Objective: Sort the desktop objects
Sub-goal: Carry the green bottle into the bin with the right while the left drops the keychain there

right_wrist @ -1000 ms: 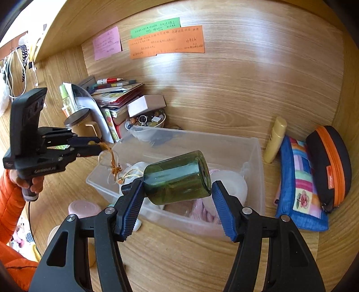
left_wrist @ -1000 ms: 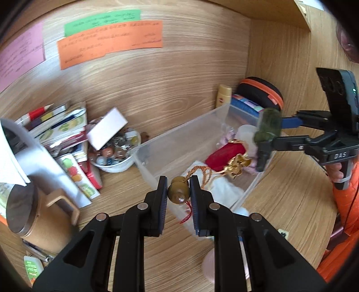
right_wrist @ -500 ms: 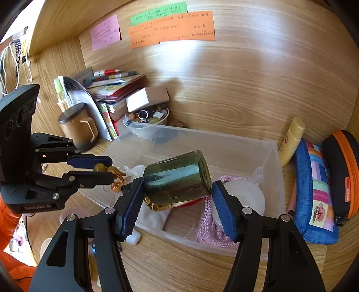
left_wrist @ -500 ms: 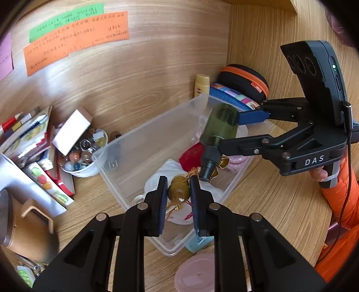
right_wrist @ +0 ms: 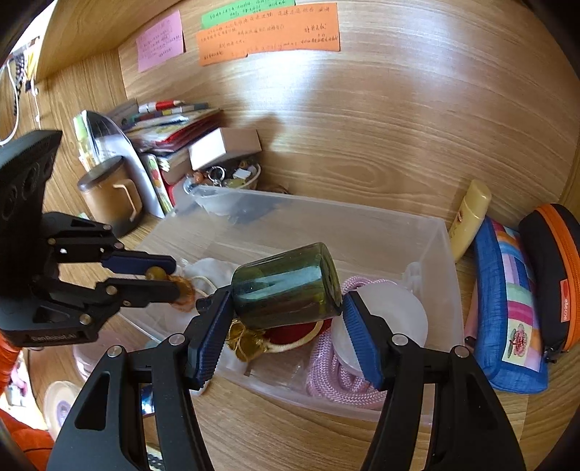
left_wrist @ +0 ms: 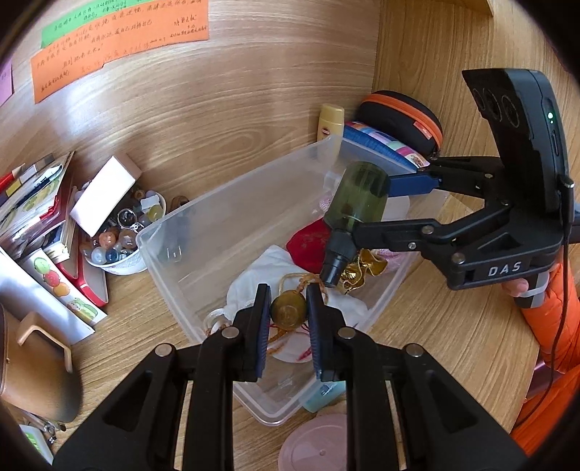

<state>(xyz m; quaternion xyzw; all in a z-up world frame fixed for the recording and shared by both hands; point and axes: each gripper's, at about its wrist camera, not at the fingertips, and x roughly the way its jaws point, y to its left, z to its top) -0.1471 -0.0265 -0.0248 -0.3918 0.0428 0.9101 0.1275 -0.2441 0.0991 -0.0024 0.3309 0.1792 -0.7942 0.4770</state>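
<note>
Between left jaws: brass bell [left_wrist: 288, 310] pinched narrow by left gripper [left_wrist: 289, 312]; cord trailing below onto white cloth [left_wrist: 270, 275]
Between right jaws: green bottle [right_wrist: 286, 286] clamped sideways by right gripper [right_wrist: 284, 328]; cap toward left jaws
Below both: clear bin [left_wrist: 203, 232]
Risk: cord snagging bottle cap; smooth glass slipping, striking bin contents

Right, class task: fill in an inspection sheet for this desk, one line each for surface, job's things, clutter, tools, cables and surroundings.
Surface: wooden desk.
Job's things: clear plastic bin holding a white cloth, red pouch and pink cord.
Clutter: bowl of trinkets, books, brown mug, patchwork pouch.
Tools: left tool shut on brass pendant; right tool shut on green glass bottle.
Cables: black lead beside the right tool.
Surroundings: sticky notes on wood panel.
</note>
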